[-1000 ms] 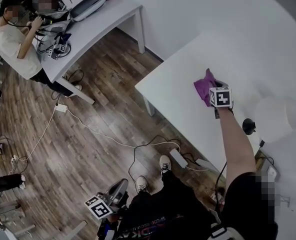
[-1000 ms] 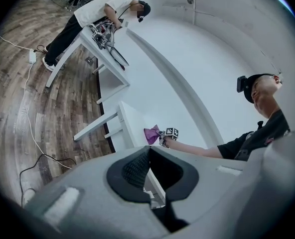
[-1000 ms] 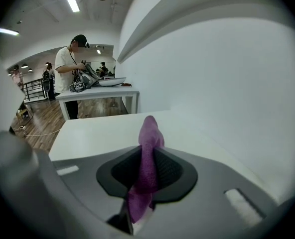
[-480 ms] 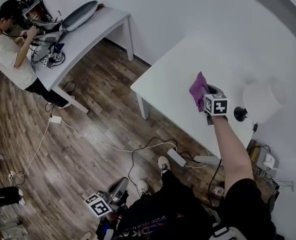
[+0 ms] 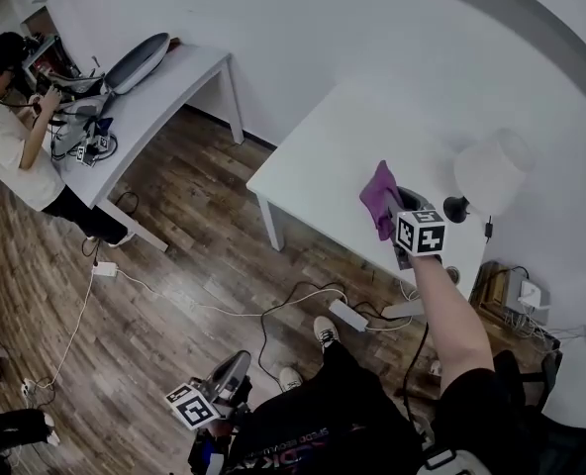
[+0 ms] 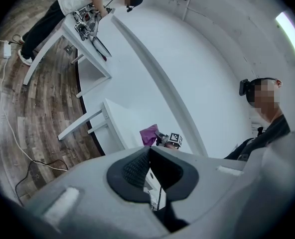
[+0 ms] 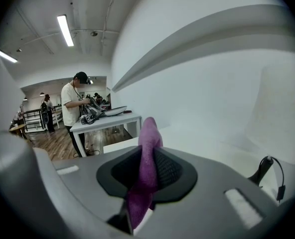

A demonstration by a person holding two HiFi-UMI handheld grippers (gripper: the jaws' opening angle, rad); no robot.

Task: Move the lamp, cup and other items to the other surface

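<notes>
The right gripper (image 5: 394,209) has lifted the purple cloth (image 5: 378,196) off the middle of the white tabletop (image 5: 313,171) and brought it back to the near edge. The left gripper (image 5: 236,367) has hardly shifted.

In the head view, the right gripper pinches the cloth above the tabletop edge, with the lamp (image 5: 491,169) just beyond it. The lamp's white shade is overexposed, and its black base sits beside the gripper's cube. That cube and the left one carry black-and-white square markers, with no words on them. The left gripper hangs low by the person's knees, over the wooden floor (image 5: 174,265). Cables and a power strip (image 5: 352,314) lie between the white shoes and the table legs. At upper left a second tabletop (image 5: 179,82) holds a long grey object (image 5: 140,60) and some tangled gear, and a person (image 5: 16,142) works there. Print on the dark trousers is too small to read.

In the left gripper view, the gripper's pads meet at the tips with nothing between them. Past them, small and far off, are the cloth and the right cube against the white wall. The gripper's grey body fills the lower half of the picture.

In the right gripper view, both pads press on the cloth, which stands up in a fold and hides the middle of the tabletop. The lamp's black stem and cord show at lower right, and its shade is barely distinct from the wall. The second tabletop and the person are at left, under strip lights (image 7: 65,30).
</notes>
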